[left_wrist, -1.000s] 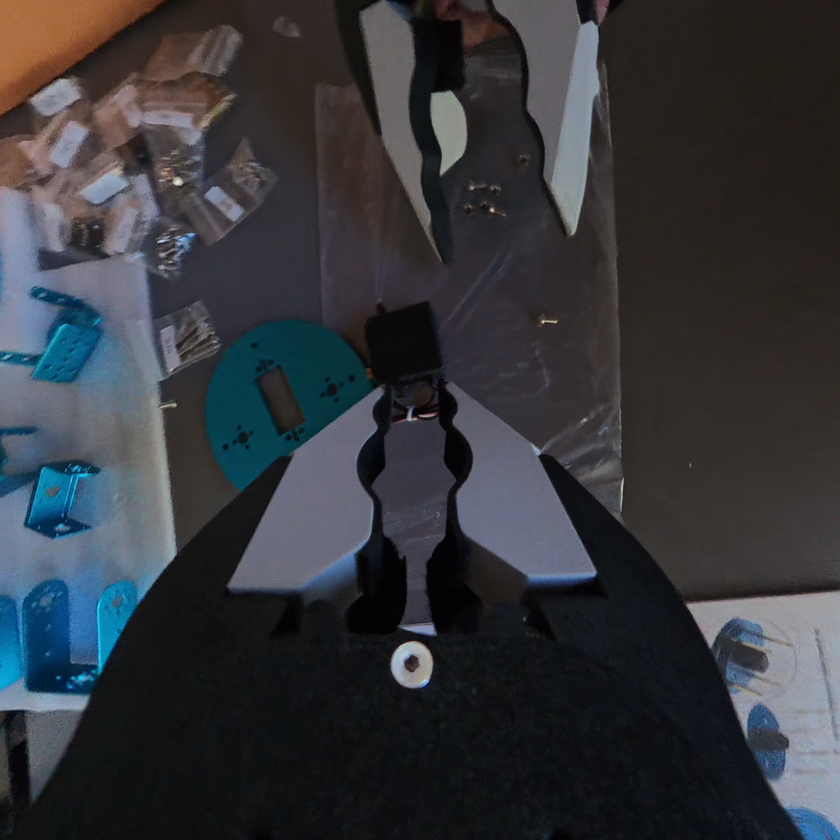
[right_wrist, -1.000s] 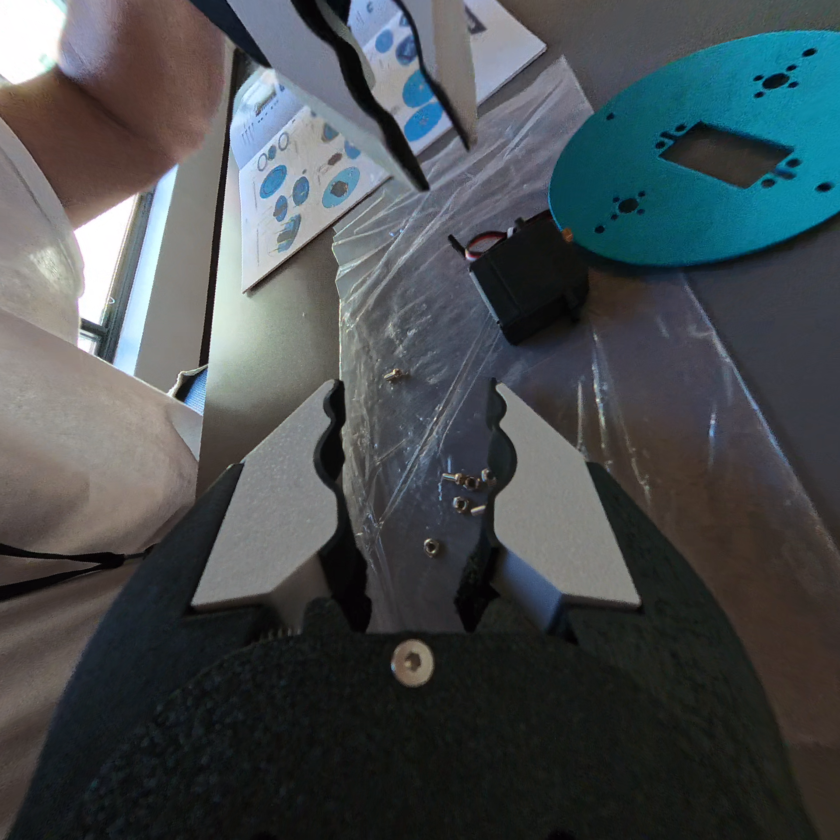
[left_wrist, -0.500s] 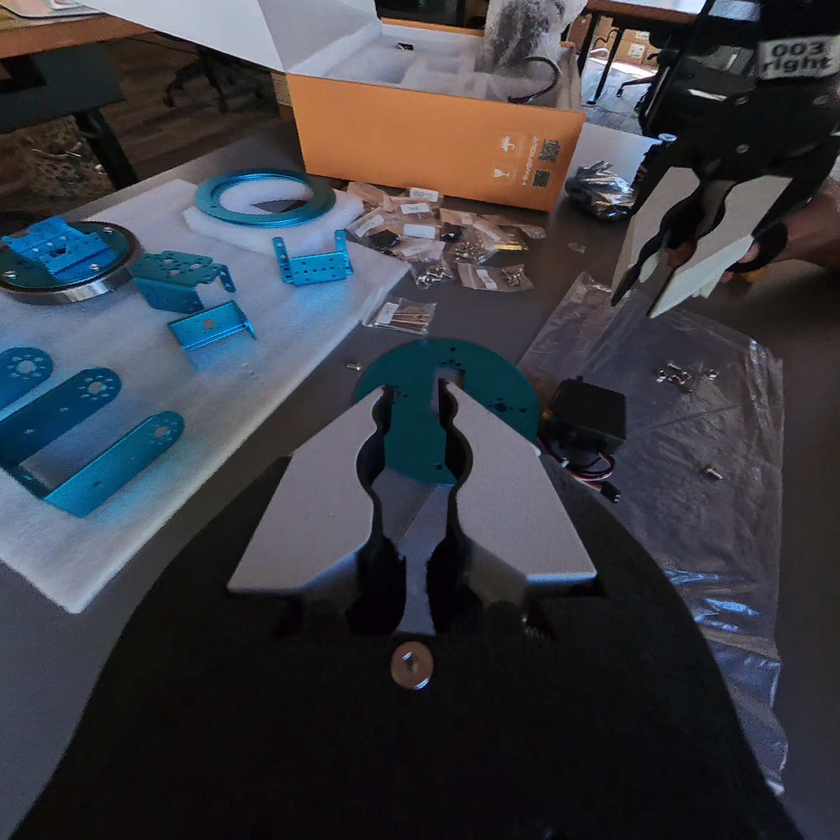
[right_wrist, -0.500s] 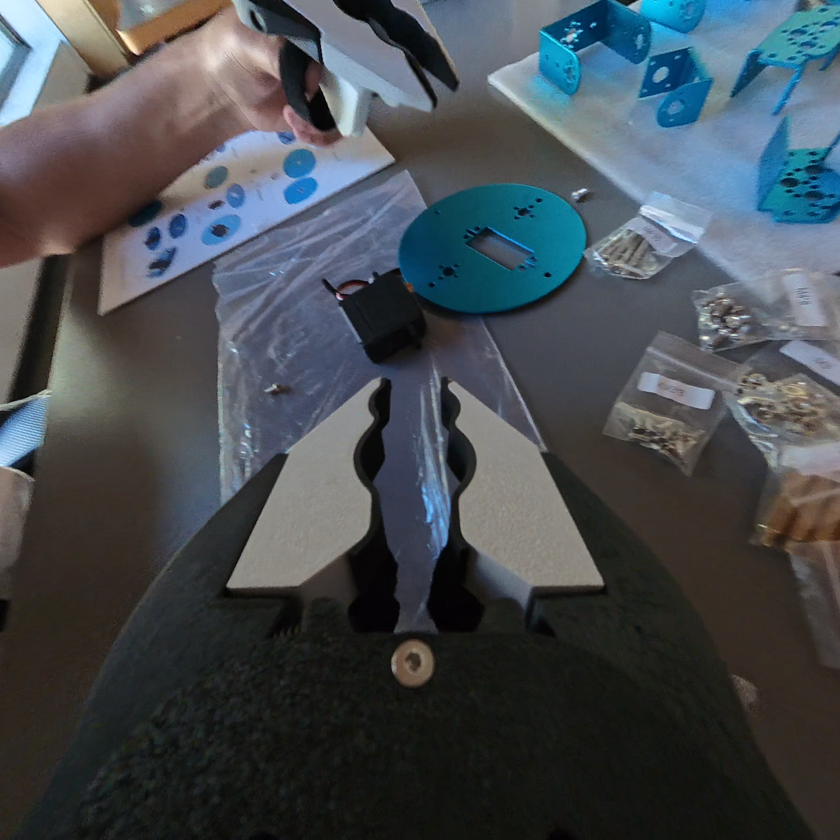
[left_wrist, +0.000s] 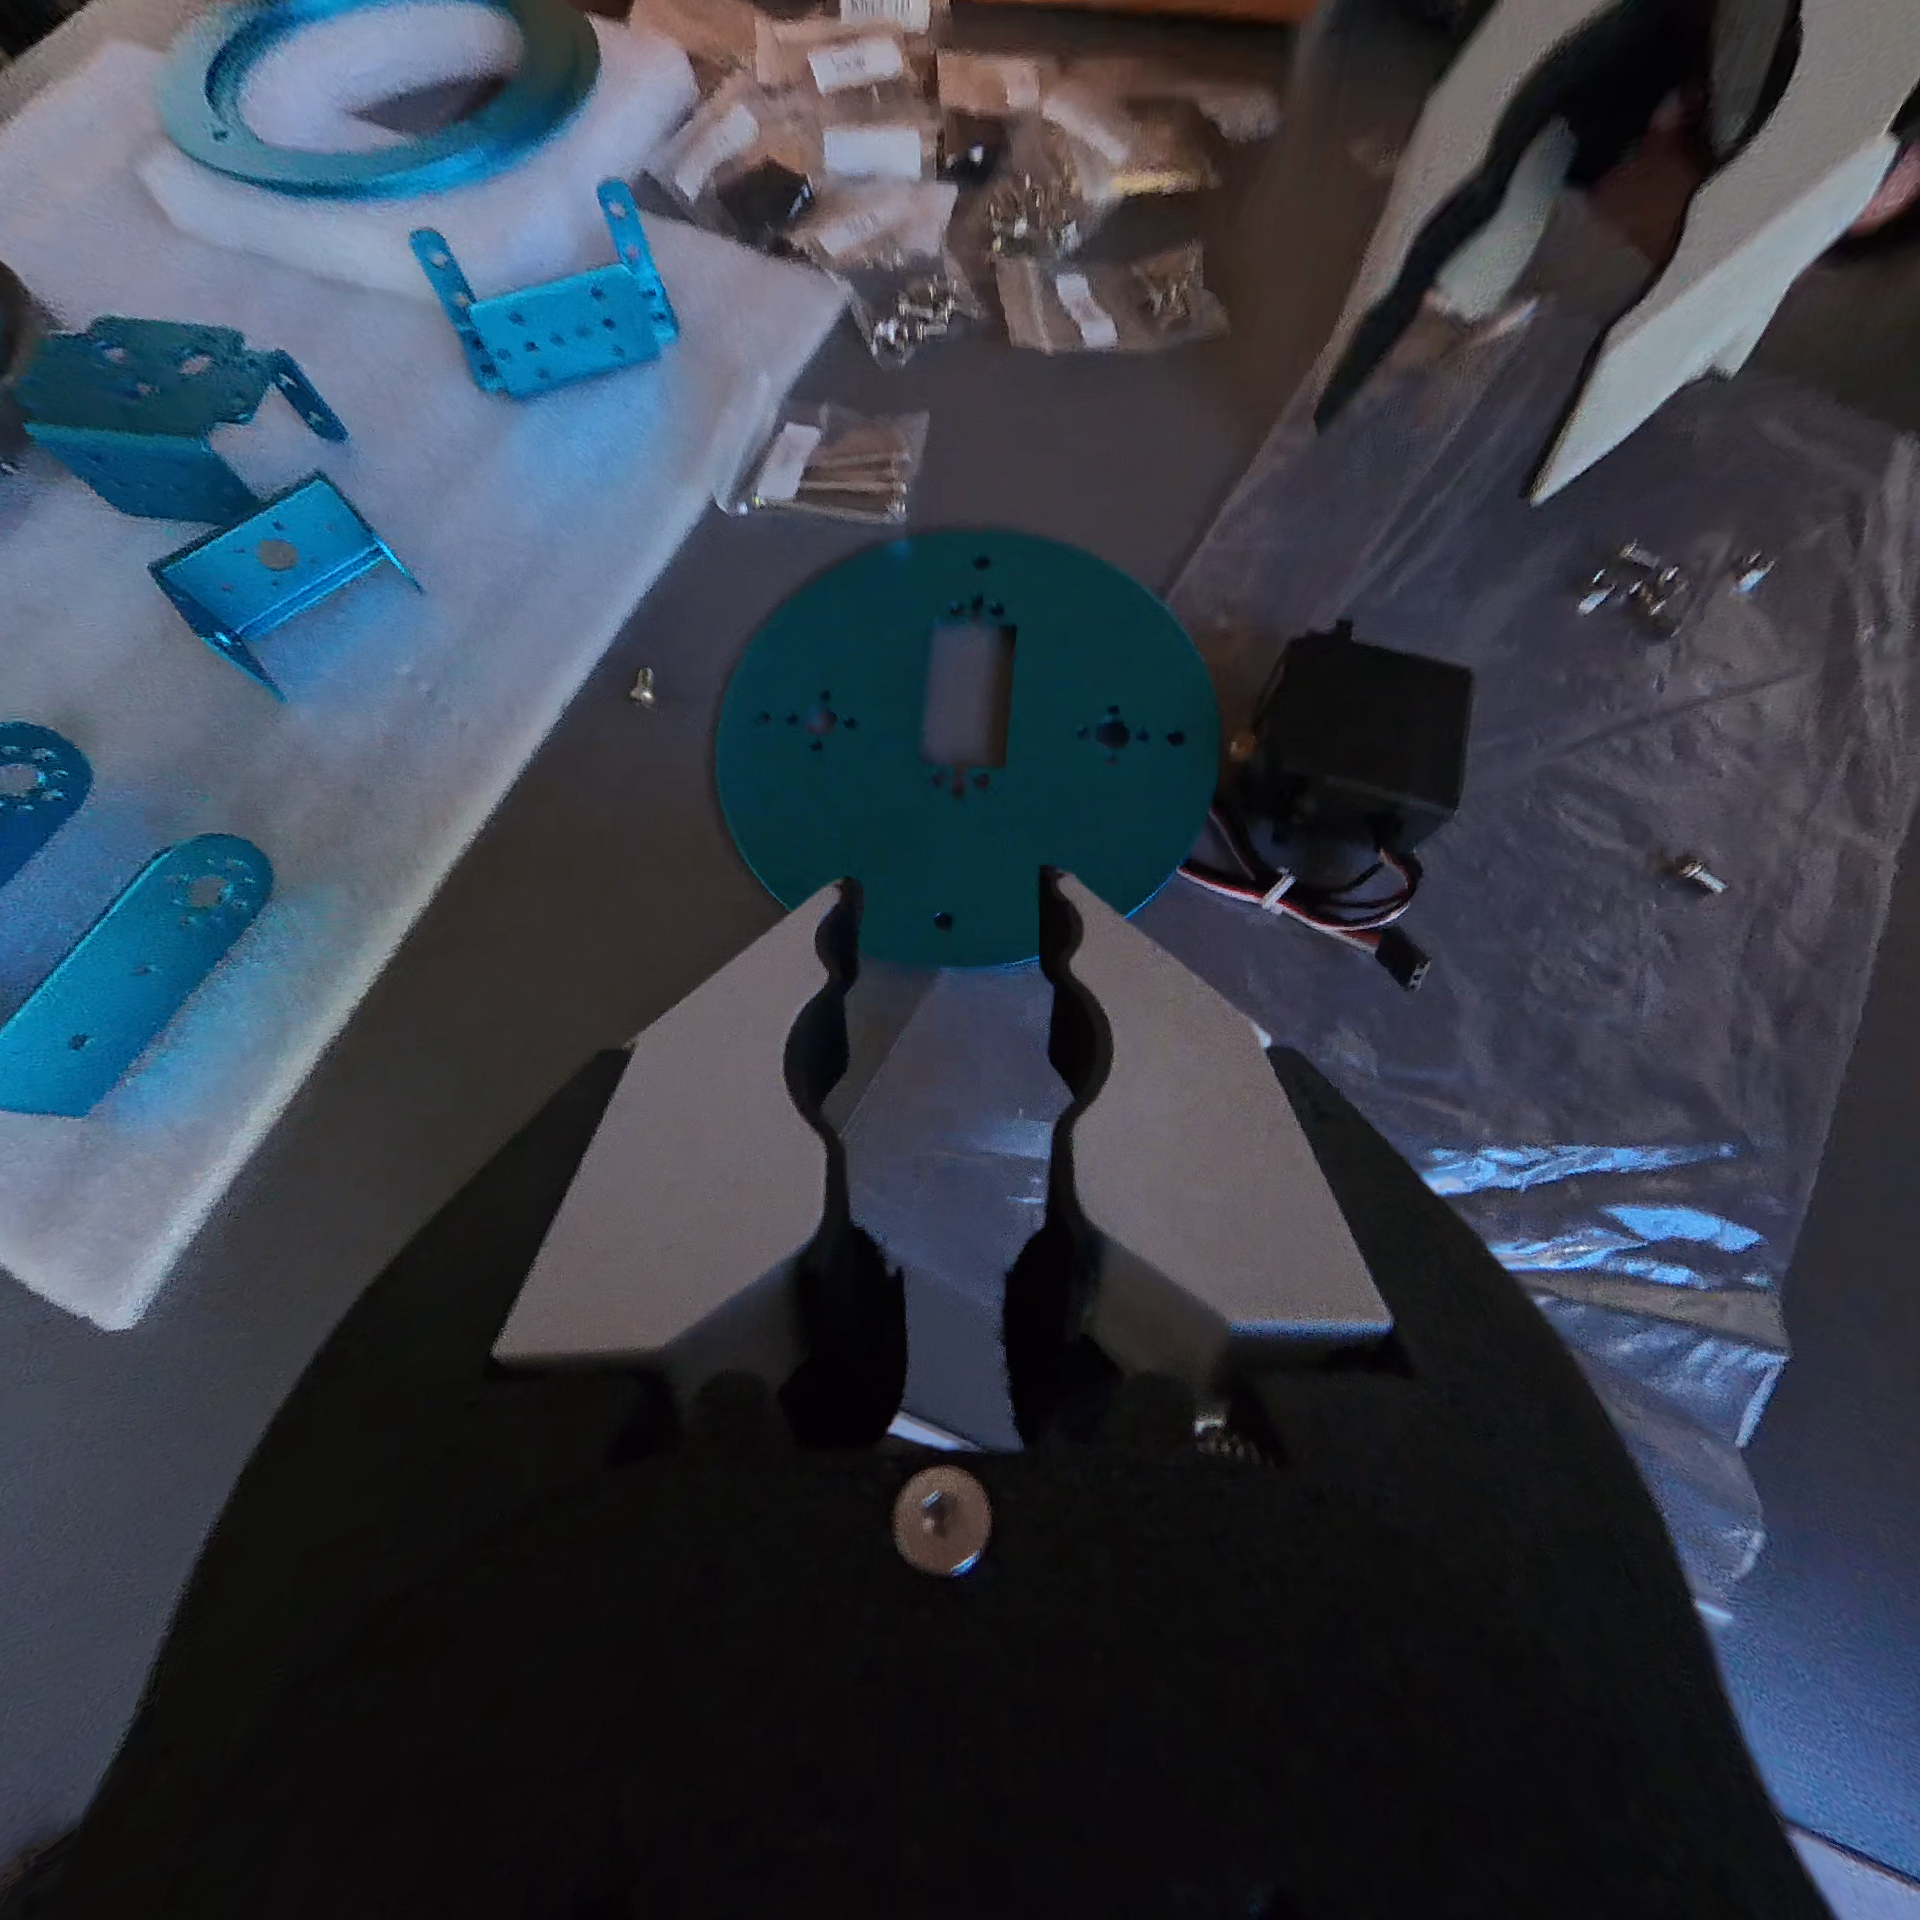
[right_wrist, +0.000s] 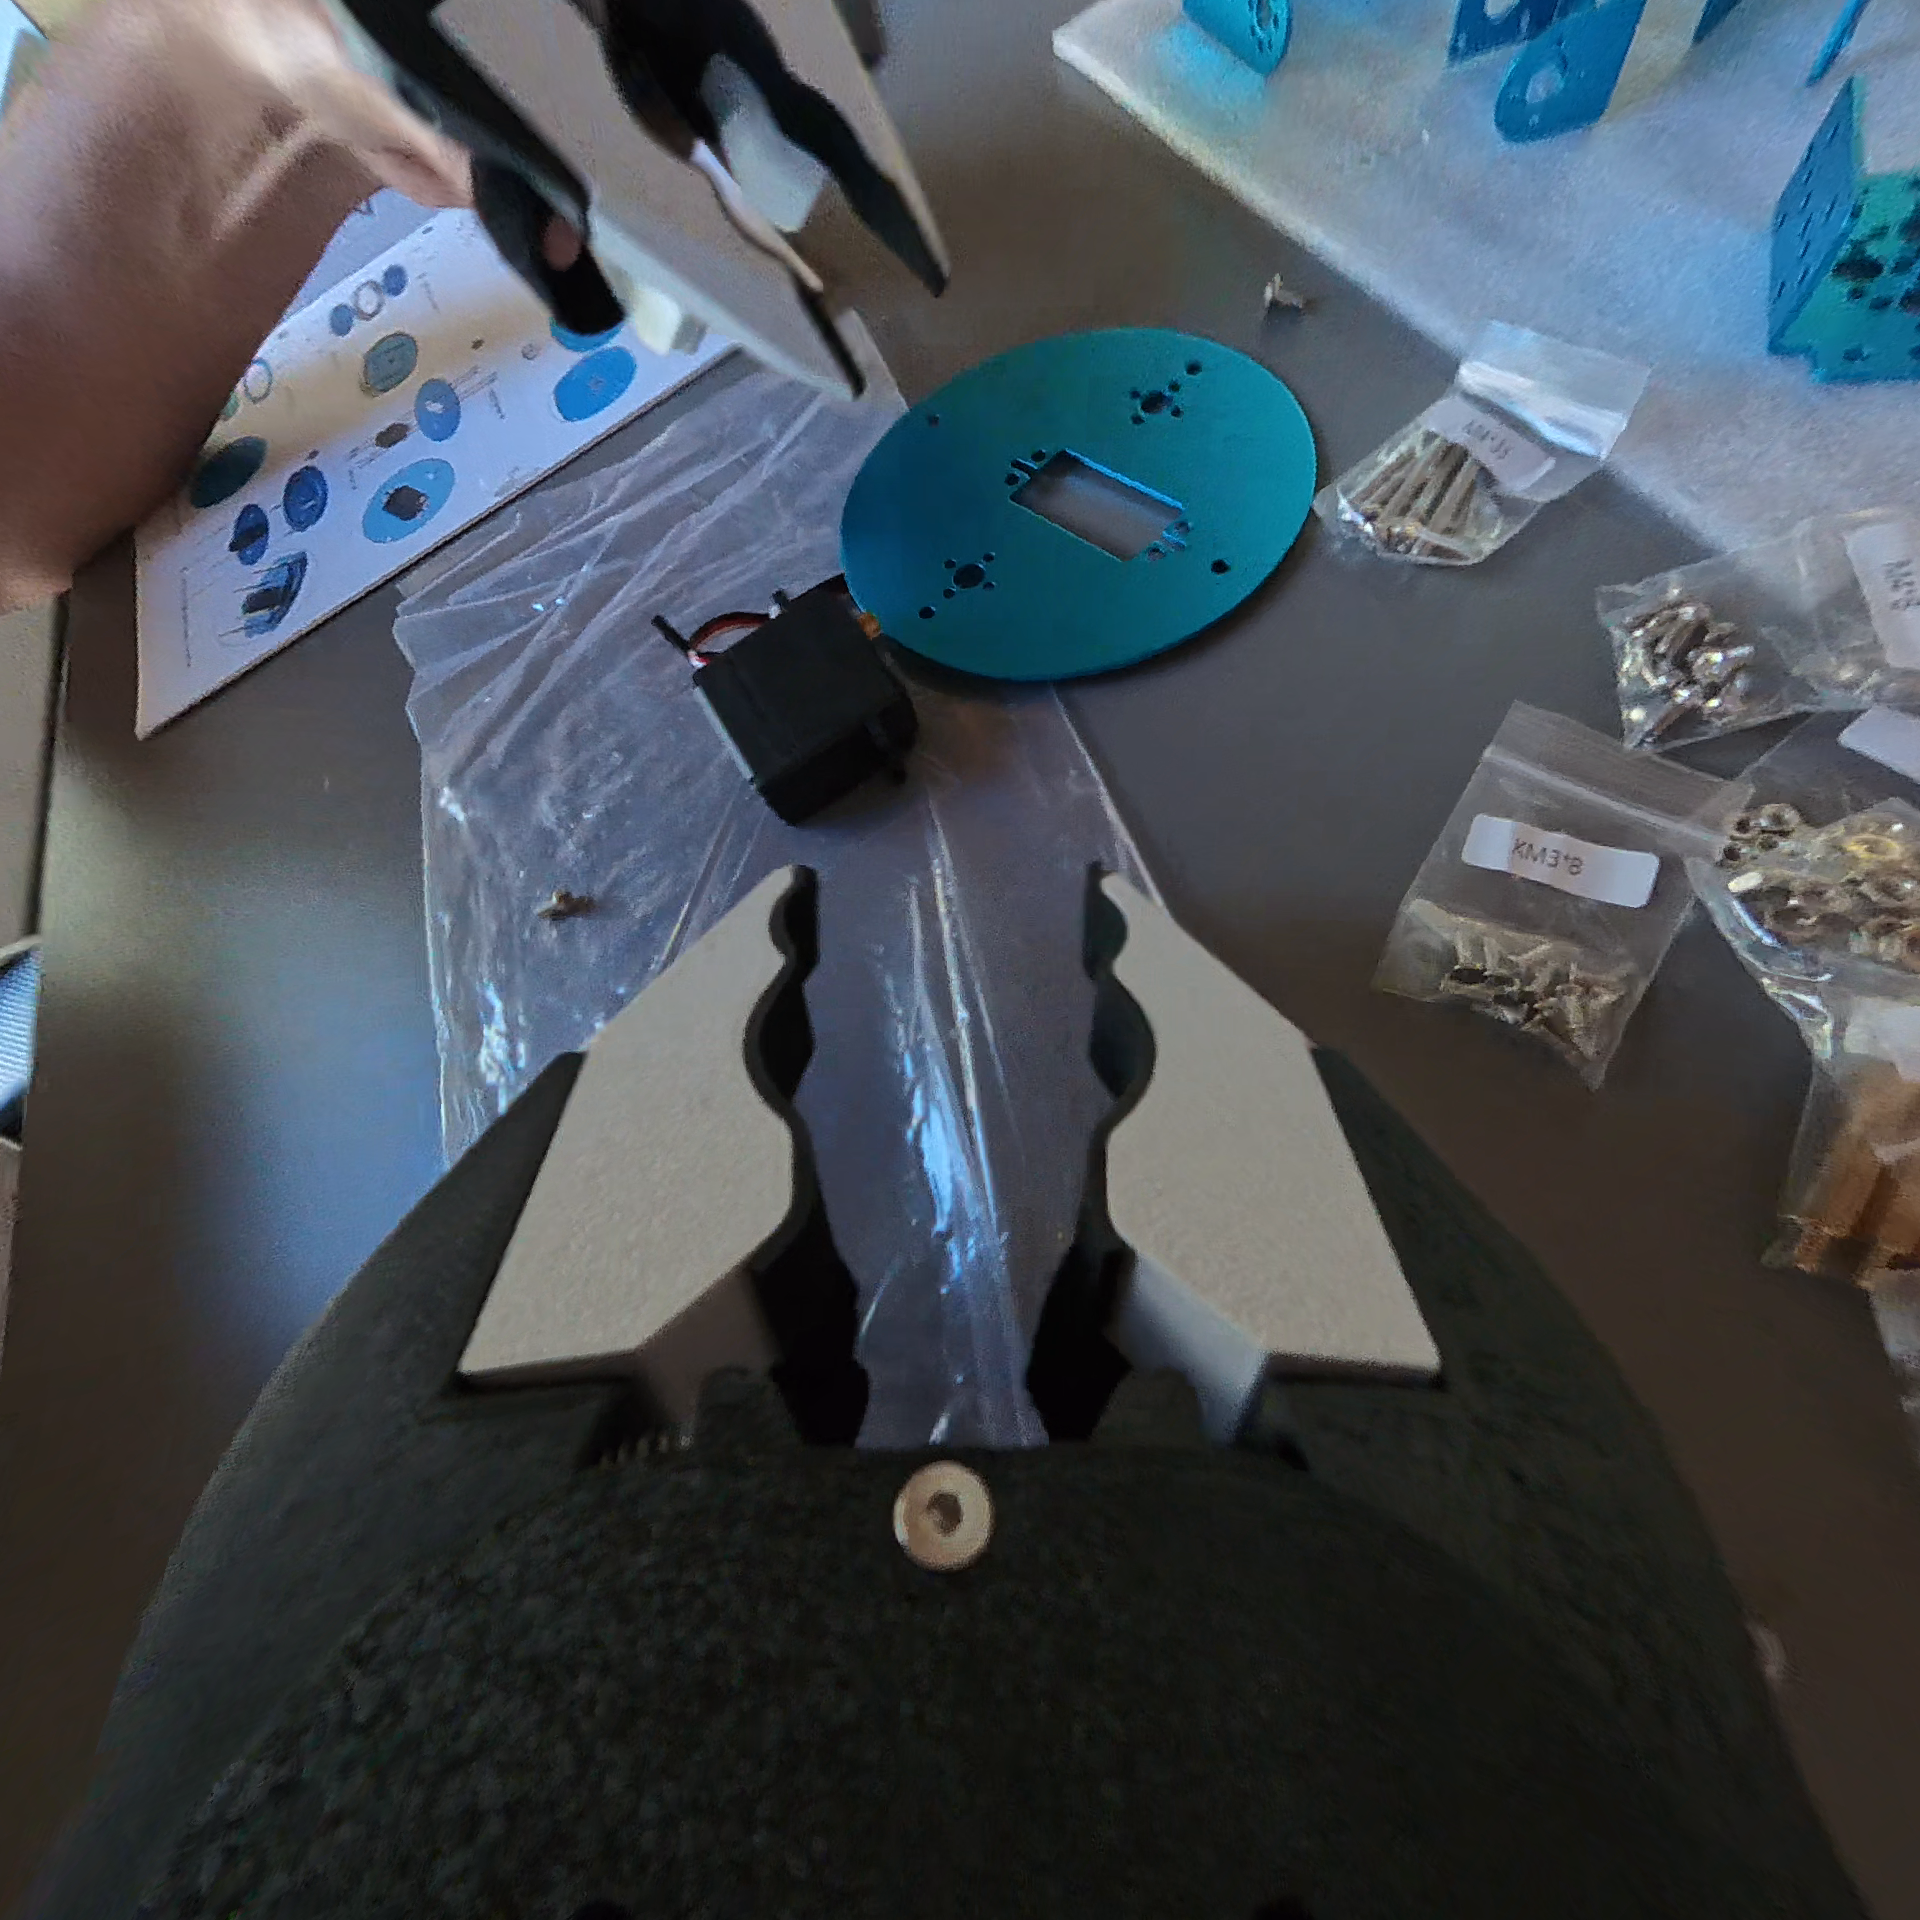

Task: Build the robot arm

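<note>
Since a moment ago the left claw [left_wrist: 945, 894] has swung down over the near rim of the teal disc [left_wrist: 966, 748], jaws parted and empty, while the right claw [right_wrist: 940, 883], also released, hovers seemingly short of the black servo [right_wrist: 805, 717] beside that disc.

Grey table [left_wrist: 582, 831] carries: white foam sheet [left_wrist: 499, 582] at left; teal disc [left_wrist: 883, 790] at centre; clear plastic sheet [left_wrist: 1621, 997] just beside it; screw bags [right_wrist: 1538, 935]; loose screw [left_wrist: 644, 688]; printed sheet [right_wrist: 312, 499].
</note>
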